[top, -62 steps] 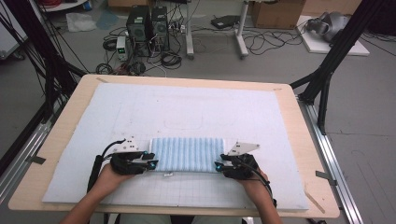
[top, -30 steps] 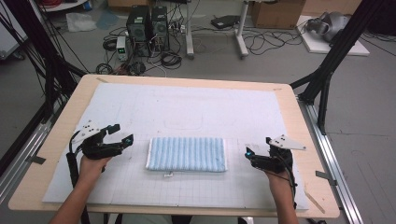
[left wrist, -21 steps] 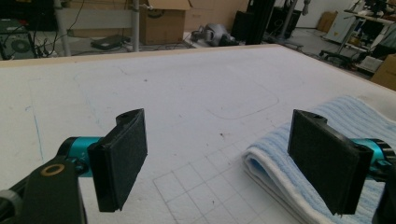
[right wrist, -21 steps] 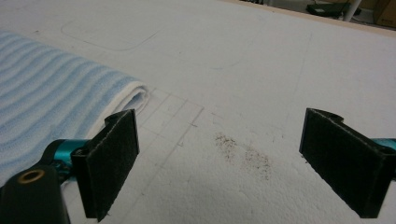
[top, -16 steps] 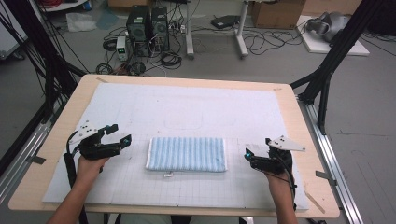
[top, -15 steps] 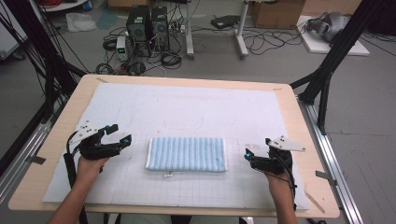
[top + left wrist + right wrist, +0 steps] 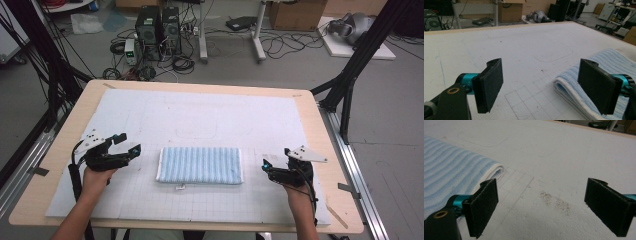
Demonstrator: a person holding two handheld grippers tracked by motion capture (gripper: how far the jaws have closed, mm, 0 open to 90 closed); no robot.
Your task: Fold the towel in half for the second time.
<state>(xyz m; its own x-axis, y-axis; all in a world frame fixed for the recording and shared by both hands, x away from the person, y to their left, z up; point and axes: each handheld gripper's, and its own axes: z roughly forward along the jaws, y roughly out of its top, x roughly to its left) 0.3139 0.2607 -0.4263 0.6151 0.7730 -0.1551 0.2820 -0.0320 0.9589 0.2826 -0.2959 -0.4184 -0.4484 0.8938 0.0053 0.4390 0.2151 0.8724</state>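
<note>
Towel (image 7: 200, 165) lies folded mid-table between our left gripper (image 7: 129, 144) and right gripper (image 7: 266, 165), both spread wide and empty, so we'd judge holding them clear best.

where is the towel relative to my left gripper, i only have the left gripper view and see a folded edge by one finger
Observer: In the high view the folded blue striped towel lies flat at the table's middle front, between the left gripper and the right gripper, touching neither.
Operator: is the right one open too
Observer: Yes. In the right gripper view its fingers stand wide apart over bare white mat, with the towel's other end beside one of them.
Operator: anything else on the mat near it
Observer: A patch of dark specks lies on the mat between those fingers.
</note>
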